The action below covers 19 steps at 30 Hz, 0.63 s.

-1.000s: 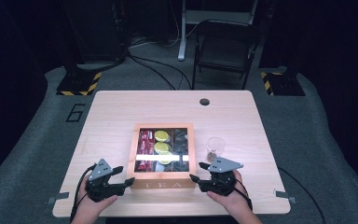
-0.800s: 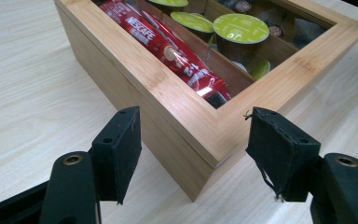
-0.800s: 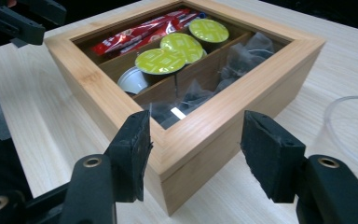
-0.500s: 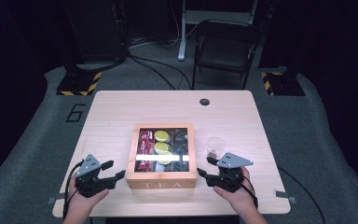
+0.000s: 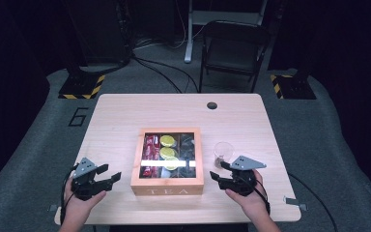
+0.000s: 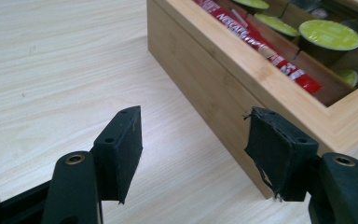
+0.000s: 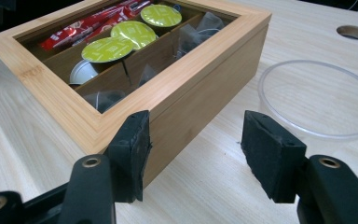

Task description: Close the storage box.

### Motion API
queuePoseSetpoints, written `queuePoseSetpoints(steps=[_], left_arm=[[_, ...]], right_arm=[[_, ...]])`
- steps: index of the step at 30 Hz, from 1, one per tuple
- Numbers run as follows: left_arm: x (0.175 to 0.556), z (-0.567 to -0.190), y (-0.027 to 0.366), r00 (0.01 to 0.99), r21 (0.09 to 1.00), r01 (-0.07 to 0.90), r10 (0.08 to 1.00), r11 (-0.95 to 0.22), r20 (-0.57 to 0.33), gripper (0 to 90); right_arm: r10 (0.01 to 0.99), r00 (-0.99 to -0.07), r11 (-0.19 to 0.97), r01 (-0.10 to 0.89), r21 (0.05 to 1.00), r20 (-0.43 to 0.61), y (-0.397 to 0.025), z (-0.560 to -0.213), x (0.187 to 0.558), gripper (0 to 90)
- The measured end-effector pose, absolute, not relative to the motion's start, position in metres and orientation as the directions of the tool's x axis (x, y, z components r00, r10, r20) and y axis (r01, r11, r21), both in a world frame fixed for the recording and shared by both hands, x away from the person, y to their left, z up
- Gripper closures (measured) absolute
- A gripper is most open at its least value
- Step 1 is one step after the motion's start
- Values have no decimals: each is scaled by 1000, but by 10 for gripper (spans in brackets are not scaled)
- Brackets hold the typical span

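two open grippers flank a wooden tea box

seen from above, a wooden tea box [image 5: 167,164] with a glass-window lid sits near the front middle of a pale table [image 5: 125,116]. a clear glass cup [image 5: 223,153] stands just beside its right side. the left gripper [image 5: 107,178] lies off the box's left front corner, the right gripper [image 5: 216,175] off its right front corner.

the left gripper view adds lettering on red stick packets [image 6: 256,44] under the lid. the right gripper view shows pale tea bags [image 7: 200,28] in the far compartment.

both grippers stand wide open, holding nothing. the left's far pad sits close to the box wall; the right's near pad overlaps the box corner, contact unclear.

counted: one box, one cup, three green-topped capsules [image 7: 107,49] clearly visible, and a silver one beside them.
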<state>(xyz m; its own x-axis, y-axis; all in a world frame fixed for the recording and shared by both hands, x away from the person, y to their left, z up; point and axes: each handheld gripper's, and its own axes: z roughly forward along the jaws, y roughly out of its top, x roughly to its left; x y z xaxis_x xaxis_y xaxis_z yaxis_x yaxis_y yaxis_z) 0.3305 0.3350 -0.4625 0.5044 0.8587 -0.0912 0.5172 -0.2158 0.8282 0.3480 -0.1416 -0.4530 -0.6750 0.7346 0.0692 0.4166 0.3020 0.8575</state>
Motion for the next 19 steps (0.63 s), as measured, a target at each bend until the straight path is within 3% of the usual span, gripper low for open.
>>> queuePoseSetpoints(steps=[19], left_arm=[[350, -472, 334, 506, 817, 531, 857, -224, -94, 357]], right_arm=[[778, -623, 293, 467, 834, 76, -156, -467, 351, 398]])
